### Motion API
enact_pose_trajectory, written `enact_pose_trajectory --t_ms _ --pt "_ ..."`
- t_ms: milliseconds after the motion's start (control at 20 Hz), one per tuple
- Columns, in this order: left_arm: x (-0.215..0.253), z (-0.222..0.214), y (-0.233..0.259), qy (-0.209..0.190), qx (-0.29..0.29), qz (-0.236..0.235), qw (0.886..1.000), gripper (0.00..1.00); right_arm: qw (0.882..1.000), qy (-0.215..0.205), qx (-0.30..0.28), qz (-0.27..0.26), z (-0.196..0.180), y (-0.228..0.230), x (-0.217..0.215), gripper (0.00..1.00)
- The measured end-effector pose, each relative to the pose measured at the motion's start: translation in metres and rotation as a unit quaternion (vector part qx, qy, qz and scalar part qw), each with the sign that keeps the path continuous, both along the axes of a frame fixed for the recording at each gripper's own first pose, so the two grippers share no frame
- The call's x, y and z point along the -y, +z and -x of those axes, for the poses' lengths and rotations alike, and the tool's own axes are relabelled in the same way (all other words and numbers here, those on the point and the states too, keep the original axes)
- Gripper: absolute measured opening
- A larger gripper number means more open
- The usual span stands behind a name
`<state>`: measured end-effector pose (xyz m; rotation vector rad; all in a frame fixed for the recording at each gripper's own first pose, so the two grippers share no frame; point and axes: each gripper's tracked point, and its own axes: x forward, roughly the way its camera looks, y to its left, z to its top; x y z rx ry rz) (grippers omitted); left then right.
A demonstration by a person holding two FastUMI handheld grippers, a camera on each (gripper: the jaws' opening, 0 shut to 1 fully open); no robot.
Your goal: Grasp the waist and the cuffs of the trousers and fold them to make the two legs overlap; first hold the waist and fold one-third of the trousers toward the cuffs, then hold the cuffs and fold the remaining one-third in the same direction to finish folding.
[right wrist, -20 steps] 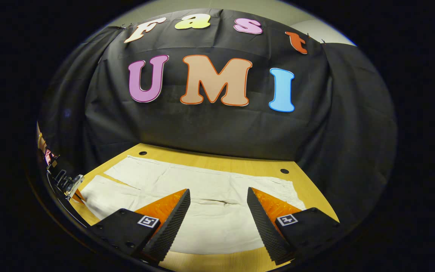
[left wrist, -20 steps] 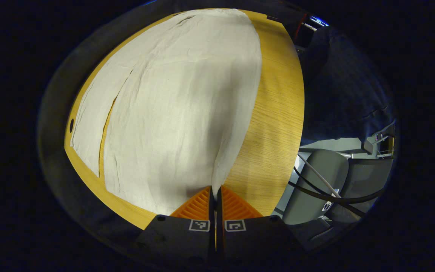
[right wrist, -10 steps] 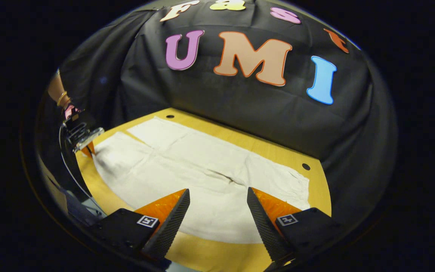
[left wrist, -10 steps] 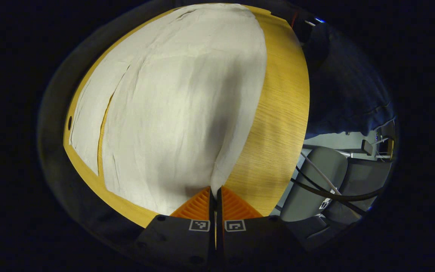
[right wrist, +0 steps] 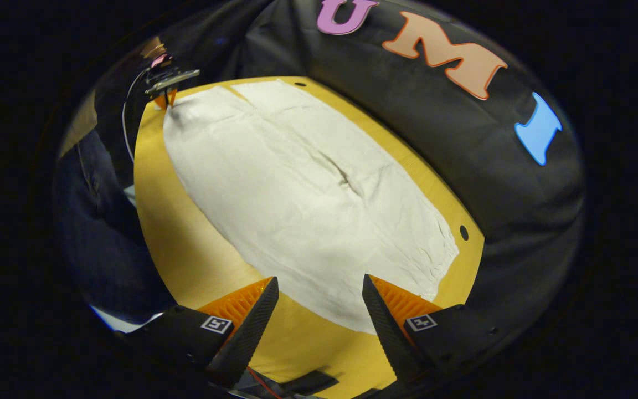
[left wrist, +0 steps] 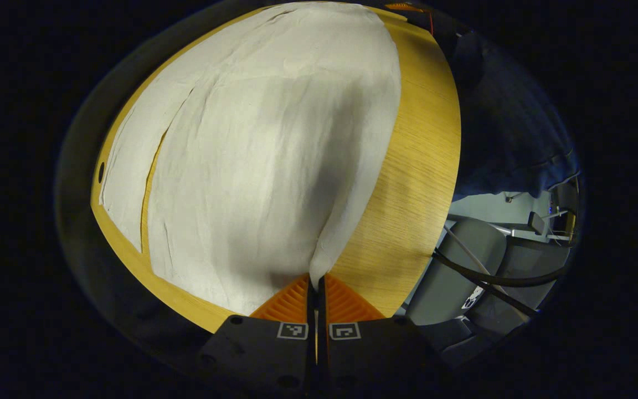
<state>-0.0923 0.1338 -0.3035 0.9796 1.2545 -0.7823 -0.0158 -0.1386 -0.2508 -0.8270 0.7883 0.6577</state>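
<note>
The cream trousers (right wrist: 308,188) lie spread flat along the wooden table (right wrist: 175,244), both legs side by side with a narrow strip of table showing between them at the cuff end. The left gripper (left wrist: 315,282) has its jaws pressed together on the near leg's cuff corner, lifting it slightly off the table. The right gripper (right wrist: 319,310) hovers above the near table edge by the waist end, jaws spread wide and holding nothing.

The step in hand looks like the first fold, laying one leg over the other. To do it well, the right gripper should come down on the near waist corner (right wrist: 352,318) and pinch both cloth layers at the hem before either hand lifts. Then both hands should rise together and carry the near edge across evenly, keeping the cloth taut between them so that the leg lands square on its partner without a diagonal crease.

Compared with a second ago, the right gripper has tipped from facing the booth wall (right wrist: 463,144) to looking down on the trousers and has moved toward the waist. The left gripper keeps its pinch, almost unmoved.
</note>
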Motion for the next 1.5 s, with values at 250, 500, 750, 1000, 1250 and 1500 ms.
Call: enact_pose_trajectory --t_ms 250,500,750,1000,1250,1500 --pt "0.0 0.0 0.0 0.005 -0.005 -0.006 1.0 0.0 0.994 0.035 -0.077 0.066 -0.002 -0.045 0.023 0.98" --pt "-0.001 0.001 0.0 0.012 -0.012 -0.009 1.0 0.0 0.986 0.05 -0.131 0.085 -0.007 -0.071 0.027 0.98" --pt "-0.001 0.0 -0.001 0.013 -0.015 -0.012 1.0 0.0 0.978 0.059 -0.181 0.083 0.001 -0.08 0.023 0.92" --pt "-0.001 0.0 0.0 0.014 -0.023 -0.016 1.0 0.0 0.974 0.054 -0.196 0.098 0.005 -0.079 0.022 0.66" --pt "0.0 -0.001 -0.001 0.023 -0.025 -0.016 0.999 0.0 0.973 0.056 -0.186 0.124 0.005 -0.075 0.021 0.36" --pt "0.0 -0.001 -0.001 0.023 -0.032 -0.02 0.999 0.0 0.972 0.063 -0.165 0.157 0.002 -0.078 0.022 0.07"
